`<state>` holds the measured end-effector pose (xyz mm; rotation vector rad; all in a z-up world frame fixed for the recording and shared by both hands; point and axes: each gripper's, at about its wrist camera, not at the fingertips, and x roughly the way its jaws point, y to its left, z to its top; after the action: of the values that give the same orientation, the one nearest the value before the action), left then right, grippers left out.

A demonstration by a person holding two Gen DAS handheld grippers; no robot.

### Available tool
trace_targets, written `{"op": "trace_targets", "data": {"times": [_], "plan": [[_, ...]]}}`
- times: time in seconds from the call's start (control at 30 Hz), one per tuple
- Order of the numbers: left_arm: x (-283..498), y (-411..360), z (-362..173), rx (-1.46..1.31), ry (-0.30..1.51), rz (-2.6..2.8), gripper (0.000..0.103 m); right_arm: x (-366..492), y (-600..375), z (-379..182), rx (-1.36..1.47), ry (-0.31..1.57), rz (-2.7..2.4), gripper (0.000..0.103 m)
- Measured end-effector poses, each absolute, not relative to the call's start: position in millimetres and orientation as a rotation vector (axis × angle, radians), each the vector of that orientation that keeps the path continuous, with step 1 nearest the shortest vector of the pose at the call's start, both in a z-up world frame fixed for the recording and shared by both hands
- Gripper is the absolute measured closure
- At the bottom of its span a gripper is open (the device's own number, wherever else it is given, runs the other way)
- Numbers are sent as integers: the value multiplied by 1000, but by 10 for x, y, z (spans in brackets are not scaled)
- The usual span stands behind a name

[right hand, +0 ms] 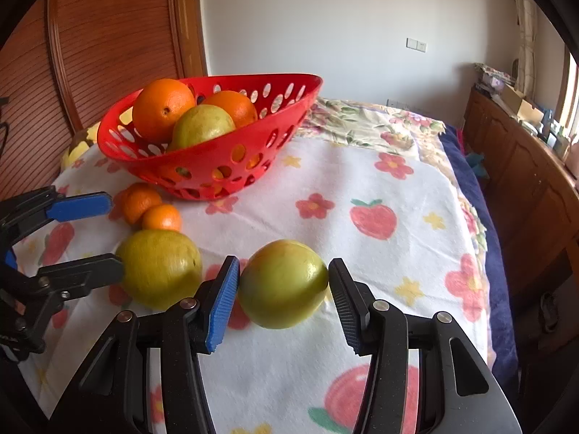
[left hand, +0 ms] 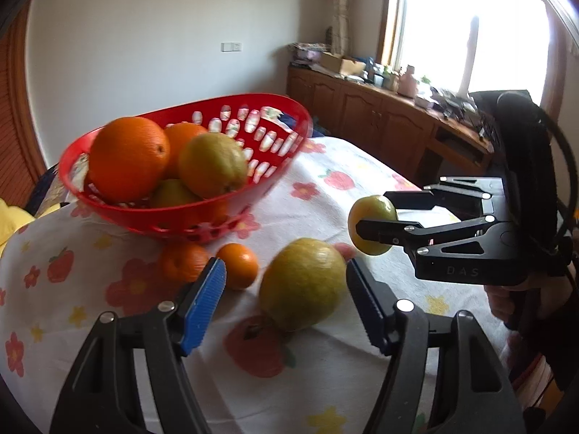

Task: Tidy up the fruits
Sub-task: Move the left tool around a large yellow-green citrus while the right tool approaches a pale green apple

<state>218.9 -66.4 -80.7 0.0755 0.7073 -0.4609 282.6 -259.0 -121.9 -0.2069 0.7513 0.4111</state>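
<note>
blue ribbed pads on the right gripper (right hand: 283, 302) are pinching a yellow-green fruit (right hand: 283, 284), one pad against each side of it, and from the left wrist view that fruit (left hand: 372, 225) sits up off the cloth, held between the black fingers. over to the left gripper (left hand: 286, 302): jaws spread wide, nothing between them gripped, and a bigger yellow-green fruit (left hand: 302, 284) lies on the cloth right in the gap, near the right-hand pad but whether it touches i cannot tell. the right wrist view shows the same big fruit (right hand: 159, 267) with one black finger of the left gripper right up against its side and the other blue-padded finger well above it.

moving out, two small oranges (left hand: 237, 266) sit side by side on the cloth just beyond the left pad, the second one (left hand: 182, 260) tucked against the foot of the basket. the red basket (left hand: 286, 108) with its slotted wall stands on the flowered tablecloth (left hand: 362, 166), and it is loaded: a big orange (left hand: 128, 159) at the front, another orange (left hand: 182, 137) behind it, a yellow-green fruit (left hand: 213, 166) leaning beside them, one more green one (left hand: 172, 193) lower down.

further back, a wooden cabinet (left hand: 380, 115) runs under a bright window (left hand: 470, 29), its top cluttered.
</note>
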Motion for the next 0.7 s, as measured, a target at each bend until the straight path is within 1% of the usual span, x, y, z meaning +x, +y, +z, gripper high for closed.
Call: {"op": "trace_targets", "data": {"times": [0.13,0.43,0.7], "plan": [[2197,-795,-791,128,716,-471,41,2790,-2639,-1261,-215,760,409,51],[2291,-888,-862,167,775,-453,41,2743,-2665,-1274,-222,739,429,51],[2314,-961,-912,205,791,-435,40,2764,-2705,-1286,-201,740,450,50]]}}
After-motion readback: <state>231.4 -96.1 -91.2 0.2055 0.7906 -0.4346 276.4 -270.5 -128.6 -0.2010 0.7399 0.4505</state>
